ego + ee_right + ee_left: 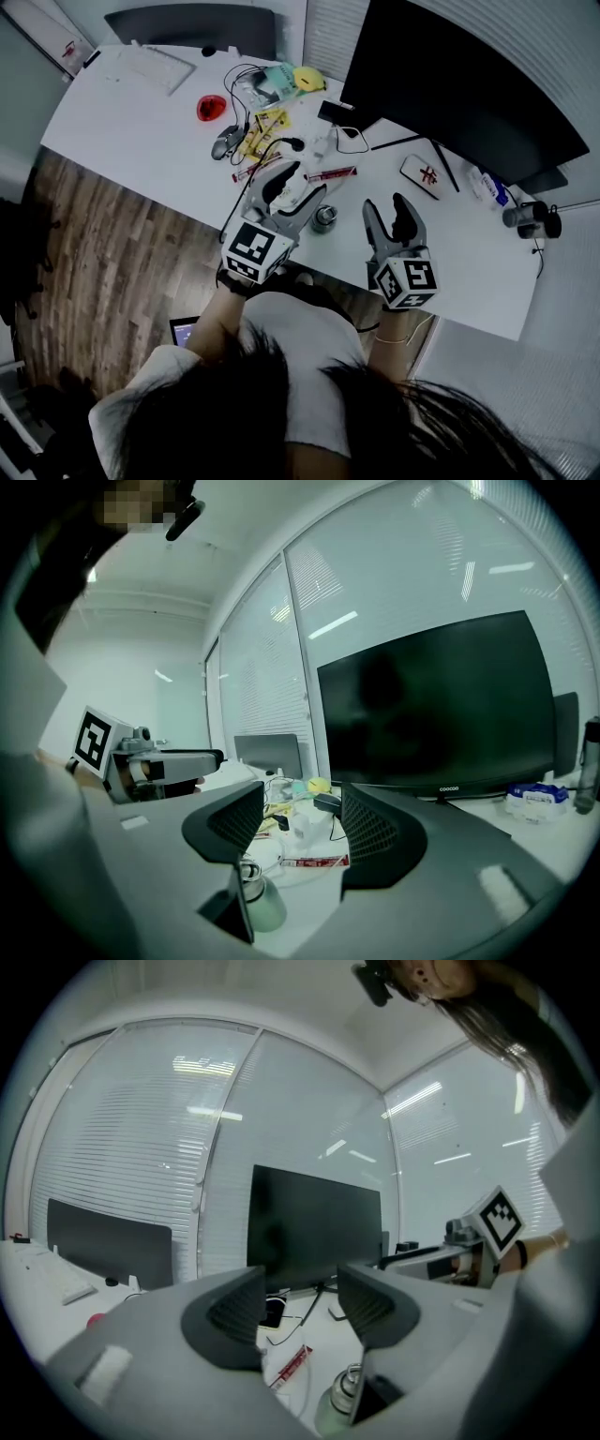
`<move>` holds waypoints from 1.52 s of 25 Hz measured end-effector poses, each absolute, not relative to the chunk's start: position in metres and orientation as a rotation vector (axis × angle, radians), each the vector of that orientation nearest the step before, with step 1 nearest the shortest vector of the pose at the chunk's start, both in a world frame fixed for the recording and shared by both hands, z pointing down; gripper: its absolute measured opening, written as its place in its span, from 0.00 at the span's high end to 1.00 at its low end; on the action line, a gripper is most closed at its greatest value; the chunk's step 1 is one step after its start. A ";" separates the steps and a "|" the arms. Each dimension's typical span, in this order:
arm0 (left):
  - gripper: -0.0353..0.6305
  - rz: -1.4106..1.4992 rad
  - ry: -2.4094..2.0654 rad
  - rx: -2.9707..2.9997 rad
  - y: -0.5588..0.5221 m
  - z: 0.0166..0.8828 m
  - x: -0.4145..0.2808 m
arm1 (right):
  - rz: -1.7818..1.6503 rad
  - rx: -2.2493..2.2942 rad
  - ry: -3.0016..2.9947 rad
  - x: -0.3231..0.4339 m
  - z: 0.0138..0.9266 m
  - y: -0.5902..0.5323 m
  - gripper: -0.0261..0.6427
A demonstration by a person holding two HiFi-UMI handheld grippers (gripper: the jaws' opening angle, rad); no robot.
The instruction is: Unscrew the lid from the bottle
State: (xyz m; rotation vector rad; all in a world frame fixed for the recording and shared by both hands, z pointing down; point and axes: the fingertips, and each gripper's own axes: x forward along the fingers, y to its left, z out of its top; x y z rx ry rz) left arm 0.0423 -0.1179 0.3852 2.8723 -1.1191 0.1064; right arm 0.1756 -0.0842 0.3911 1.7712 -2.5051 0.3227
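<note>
Currently the left gripper (298, 186), centre-left in the head view, has its jaws apart and empty. The bottle (325, 217) stands upright with its lid on, just right of that gripper and lower than its jaws, nearer to it than to the right gripper (387, 206), centre-right, likewise parted and empty. The white desk (141, 122) is cluttered towards the top, with a monitor (469, 84) at upper right and wood floor (112, 244) at left.

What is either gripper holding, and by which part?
Nothing. Left gripper and right gripper jaws stand apart, empty; the bottle sits untouched on the desk.
</note>
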 end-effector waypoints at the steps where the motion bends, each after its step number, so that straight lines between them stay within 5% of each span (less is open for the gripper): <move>1: 0.56 0.105 -1.118 2.871 -0.117 0.385 0.041 | 0.323 1.768 -2.506 0.174 0.391 -0.084 0.62; 38: 0.49 0.474 -0.599 2.900 -0.054 0.555 0.066 | 0.533 1.516 -2.593 0.101 0.474 -0.068 0.62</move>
